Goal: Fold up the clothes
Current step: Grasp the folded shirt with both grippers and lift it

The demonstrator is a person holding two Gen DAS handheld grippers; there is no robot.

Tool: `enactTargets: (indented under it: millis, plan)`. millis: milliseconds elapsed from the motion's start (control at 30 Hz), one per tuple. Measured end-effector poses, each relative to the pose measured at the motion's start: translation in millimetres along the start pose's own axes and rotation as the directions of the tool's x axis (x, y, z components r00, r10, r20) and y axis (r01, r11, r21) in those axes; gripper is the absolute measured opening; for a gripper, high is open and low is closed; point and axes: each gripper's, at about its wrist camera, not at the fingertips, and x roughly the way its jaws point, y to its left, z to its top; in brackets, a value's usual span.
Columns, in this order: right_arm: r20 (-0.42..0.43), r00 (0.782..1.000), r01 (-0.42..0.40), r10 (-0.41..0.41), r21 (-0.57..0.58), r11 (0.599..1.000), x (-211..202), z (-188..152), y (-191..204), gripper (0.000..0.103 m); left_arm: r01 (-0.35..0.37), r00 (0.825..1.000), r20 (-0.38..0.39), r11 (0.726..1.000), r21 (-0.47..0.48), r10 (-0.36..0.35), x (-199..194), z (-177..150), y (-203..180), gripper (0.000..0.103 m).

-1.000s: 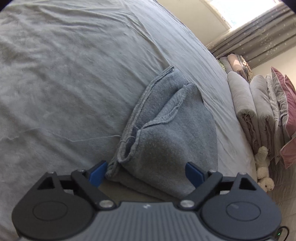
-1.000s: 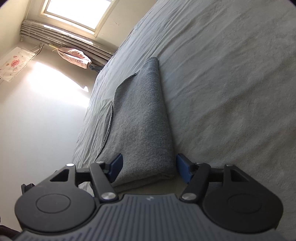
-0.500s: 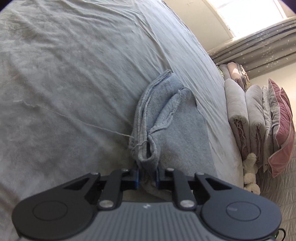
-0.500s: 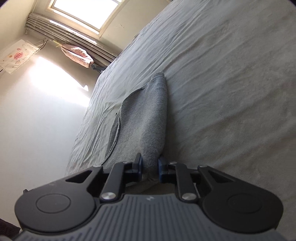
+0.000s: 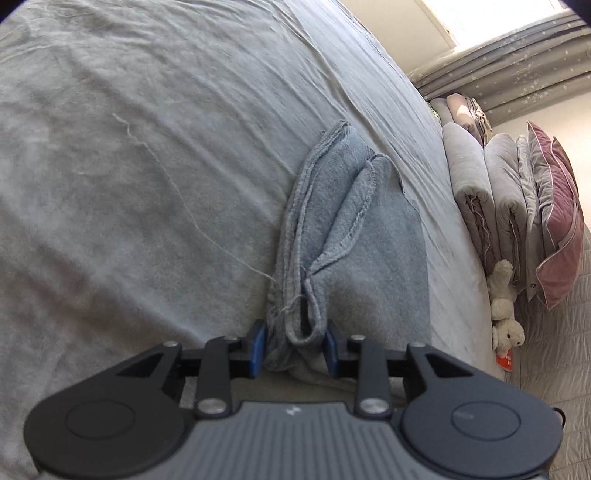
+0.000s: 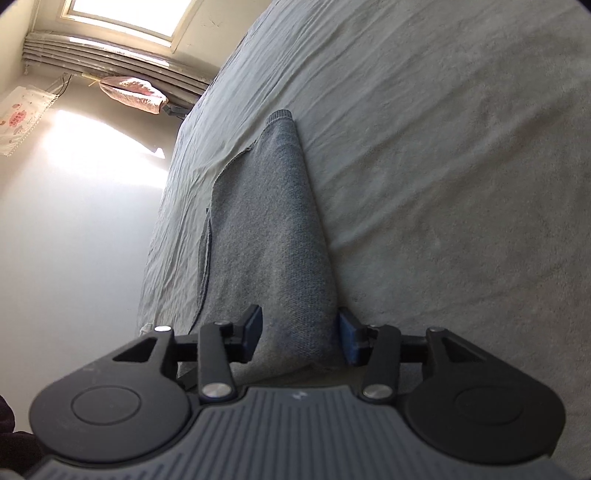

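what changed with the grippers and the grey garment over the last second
Both grippers closed on the folded grey garment half a second ago and have since let go: the left gripper is part-open around its near corner, the right gripper wider astride its folded end. The garment stays folded on the bed.

Grey-sheeted bed [image 5: 184, 166] fills frame; folded quilts [image 5: 476, 184] and pink pillow [image 5: 557, 221] at right, sunlit window [image 6: 125, 14] upper left.
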Motion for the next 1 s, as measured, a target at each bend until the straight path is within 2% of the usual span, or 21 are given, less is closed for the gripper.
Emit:
enactTargets:
  millis: [133, 200, 433, 467, 533, 567, 600, 667, 767, 900, 1000]
  plan:
    - [0.001, 1.0, 0.004, -0.004, -0.028, 1.0, 3, -3, 5, 0.061, 0.031, 0.999, -0.005, 0.999, -0.018, -0.031, 0, 1, 4, 0.047]
    - [0.004, 1.0, 0.009, -0.009, -0.031, 0.999, 5, -3, 6, 0.061, 0.048, 0.999, -0.01, 0.999, -0.022, -0.048, 4, -1, 4, 0.057]
    - [0.028, 0.999, 0.027, -0.025, -0.065, 0.998, 11, -9, 8, 0.061, 0.024, 1.0, 0.017, 1.0, 0.011, -0.024, 14, -6, -6, 0.06]
    - [0.033, 0.999, 0.033, -0.03, -0.074, 0.997, 12, -10, 9, 0.061, 0.016, 1.0, 0.019, 1.0, 0.026, -0.016, 14, -6, -8, 0.059]
    - [0.036, 0.998, 0.045, -0.042, -0.085, 0.995, 14, -10, 11, 0.057, 0.0, 1.0, 0.021, 0.998, 0.056, -0.001, 14, -7, -12, 0.041]
    - [0.037, 0.998, 0.054, -0.051, -0.088, 0.995, 14, -10, 11, 0.053, -0.008, 1.0, 0.023, 0.997, 0.07, 0.007, 13, -7, -14, 0.025]
    - [0.033, 0.998, 0.061, -0.058, -0.087, 0.994, 16, -11, 11, 0.037, -0.017, 1.0, 0.024, 0.996, 0.085, 0.015, 13, -7, -16, 0.022]
    - [0.04, 0.996, 0.09, -0.086, -0.128, 0.988, 19, -13, 17, 0.027, -0.033, 0.999, 0.028, 0.993, 0.115, 0.03, 13, -7, -20, 0.018]
    - [0.084, 0.986, 0.161, -0.143, -0.259, 0.952, 20, -21, 38, 0.025, -0.057, 0.998, 0.034, 0.986, 0.159, 0.052, 13, -7, -26, 0.016]
    - [0.12, 0.977, 0.209, -0.176, -0.363, 0.908, 12, -24, 53, 0.024, -0.097, 0.993, 0.086, 0.959, 0.268, 0.076, 2, -15, -48, 0.014]
    - [0.149, 0.969, 0.244, -0.197, -0.435, 0.867, 7, -26, 63, 0.023, -0.102, 0.99, 0.125, 0.943, 0.317, 0.065, -7, -14, -65, 0.014]
